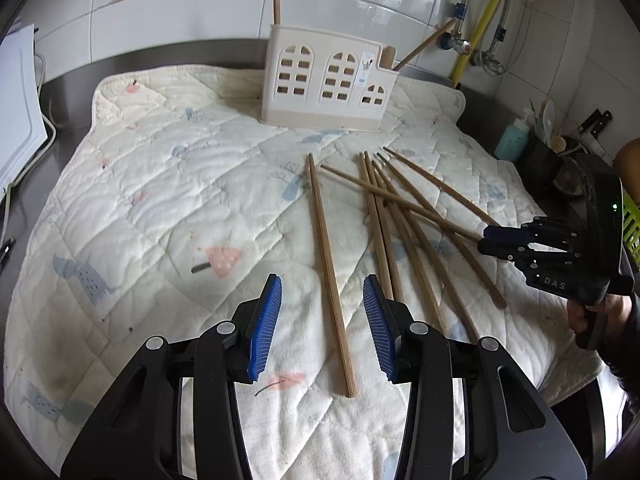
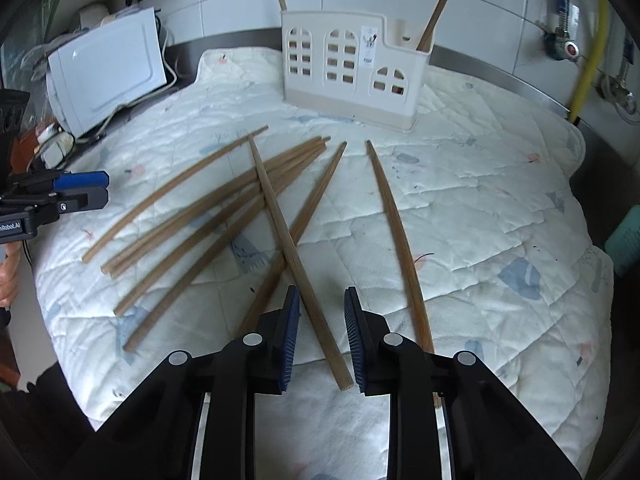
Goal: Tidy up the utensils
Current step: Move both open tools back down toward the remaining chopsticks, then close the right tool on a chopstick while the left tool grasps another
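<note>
Several wooden chopsticks [image 1: 404,216] lie loose on a quilted cloth [image 1: 160,160]. At its far edge stands a cream utensil holder [image 1: 326,80] with window cut-outs, and two chopsticks [image 2: 440,4] stand in it. My left gripper [image 1: 322,280] is open low over the cloth. A single chopstick [image 1: 330,276] lies between its blue pads without touching them. In the right wrist view my right gripper [image 2: 323,292] straddles the near end of one chopstick [image 2: 296,256] that lies across another. There is a narrow gap on each side, so the pads do not press on it.
A white appliance [image 2: 108,68] with cables stands left of the cloth. A teal bottle [image 1: 512,140], dark containers, a yellow pipe [image 1: 484,20] and valves are at the right and back. A person's hand [image 1: 580,312] holds the right gripper. Steel counter borders the cloth.
</note>
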